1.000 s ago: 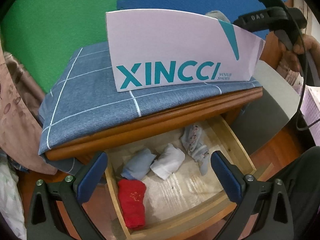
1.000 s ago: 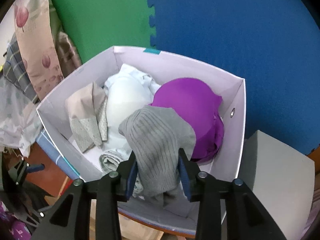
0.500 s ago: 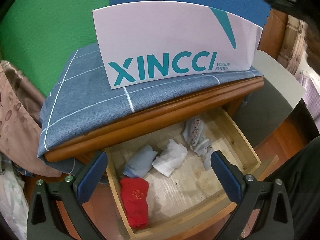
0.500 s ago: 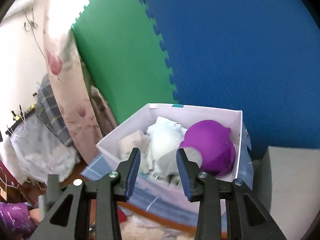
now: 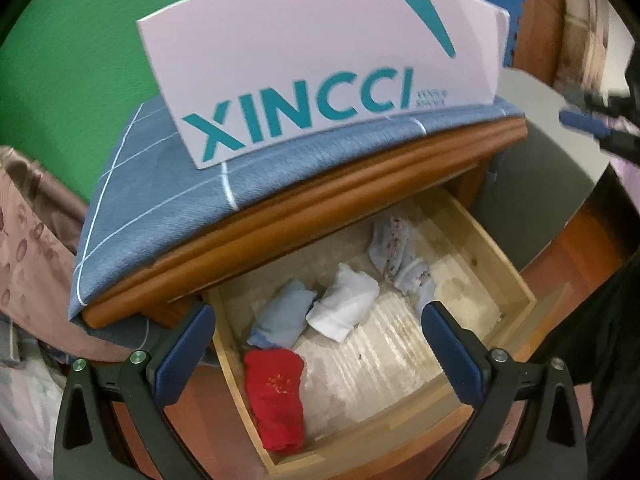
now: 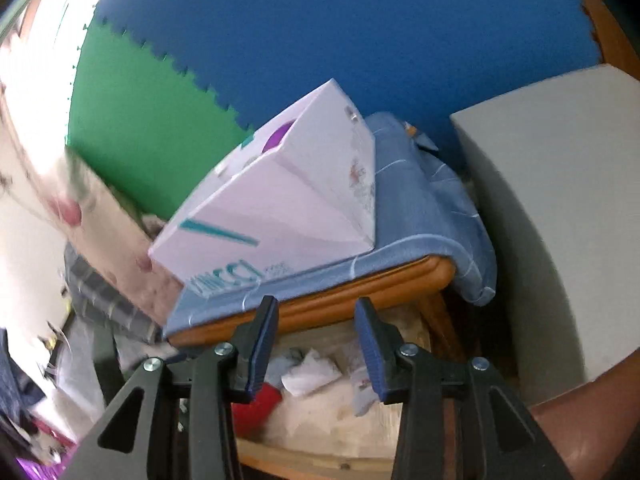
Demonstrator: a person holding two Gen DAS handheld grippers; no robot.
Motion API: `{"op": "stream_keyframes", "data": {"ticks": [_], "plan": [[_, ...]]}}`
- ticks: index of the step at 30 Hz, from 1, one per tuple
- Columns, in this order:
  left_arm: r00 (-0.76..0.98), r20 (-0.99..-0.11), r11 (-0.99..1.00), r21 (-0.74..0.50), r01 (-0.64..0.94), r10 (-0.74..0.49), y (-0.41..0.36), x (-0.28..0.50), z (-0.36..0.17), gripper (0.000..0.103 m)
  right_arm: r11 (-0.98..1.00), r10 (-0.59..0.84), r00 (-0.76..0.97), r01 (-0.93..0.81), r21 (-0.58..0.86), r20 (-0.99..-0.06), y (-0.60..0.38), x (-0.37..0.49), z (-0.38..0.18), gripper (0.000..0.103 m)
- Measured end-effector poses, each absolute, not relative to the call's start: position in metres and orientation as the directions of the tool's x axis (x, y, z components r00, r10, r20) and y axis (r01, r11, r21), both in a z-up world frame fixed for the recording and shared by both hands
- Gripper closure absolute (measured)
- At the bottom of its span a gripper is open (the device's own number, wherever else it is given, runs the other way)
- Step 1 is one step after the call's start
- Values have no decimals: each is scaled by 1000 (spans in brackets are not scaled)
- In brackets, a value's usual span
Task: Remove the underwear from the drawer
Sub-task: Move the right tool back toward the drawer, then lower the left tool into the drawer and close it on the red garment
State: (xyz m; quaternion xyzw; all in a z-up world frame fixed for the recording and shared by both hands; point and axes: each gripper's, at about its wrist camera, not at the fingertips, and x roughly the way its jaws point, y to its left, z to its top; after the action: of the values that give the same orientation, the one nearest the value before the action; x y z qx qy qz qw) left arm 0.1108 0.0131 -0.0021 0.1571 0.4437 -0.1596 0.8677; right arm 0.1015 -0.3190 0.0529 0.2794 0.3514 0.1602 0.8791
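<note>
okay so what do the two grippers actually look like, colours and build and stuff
Both look alike. The left gripper and right gripper each have two black plastic arms with triangular cut-outs and silver screws at the pivots. The fingers carry dark blue pads; the right gripper's pads look ribbed. No cables or lettering show on either here.

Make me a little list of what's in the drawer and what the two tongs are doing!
drawer: open, wooden
red bundle: front left corner
light blue bundle: behind the red one
white bundle: middle
patterned bundle: back right
shoe box: on the cloth-covered nightstand
left tongs: open, empty, above drawer
right tongs: open, empty
</note>
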Motion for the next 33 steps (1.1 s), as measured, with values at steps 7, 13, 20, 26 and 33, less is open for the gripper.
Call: {"op": "stream_keyframes", "data": {"ticks": [7, 13, 20, 26, 33], "plan": [[526, -847, 857, 212, 470, -79, 2, 104, -20, 1, 743, 512, 698, -67, 666, -500, -327, 102, 44, 62], [500, -866, 838, 252, 484, -29, 9, 103, -31, 0, 742, 526, 687, -82, 665, -502, -330, 98, 46, 62], [466, -883, 908, 154, 389, -50, 55, 115, -23, 1, 672, 570, 683, -68, 737, -457, -342, 96, 42, 62], [471, -880, 893, 159, 421, -65, 65, 107, -19, 2, 650, 602, 671, -96, 754, -433, -342, 93, 44, 61], [324, -945, 809, 225, 542, 45, 49, 116, -63, 33, 638, 625, 654, -111, 762, -427, -339, 93, 44, 60]]}}
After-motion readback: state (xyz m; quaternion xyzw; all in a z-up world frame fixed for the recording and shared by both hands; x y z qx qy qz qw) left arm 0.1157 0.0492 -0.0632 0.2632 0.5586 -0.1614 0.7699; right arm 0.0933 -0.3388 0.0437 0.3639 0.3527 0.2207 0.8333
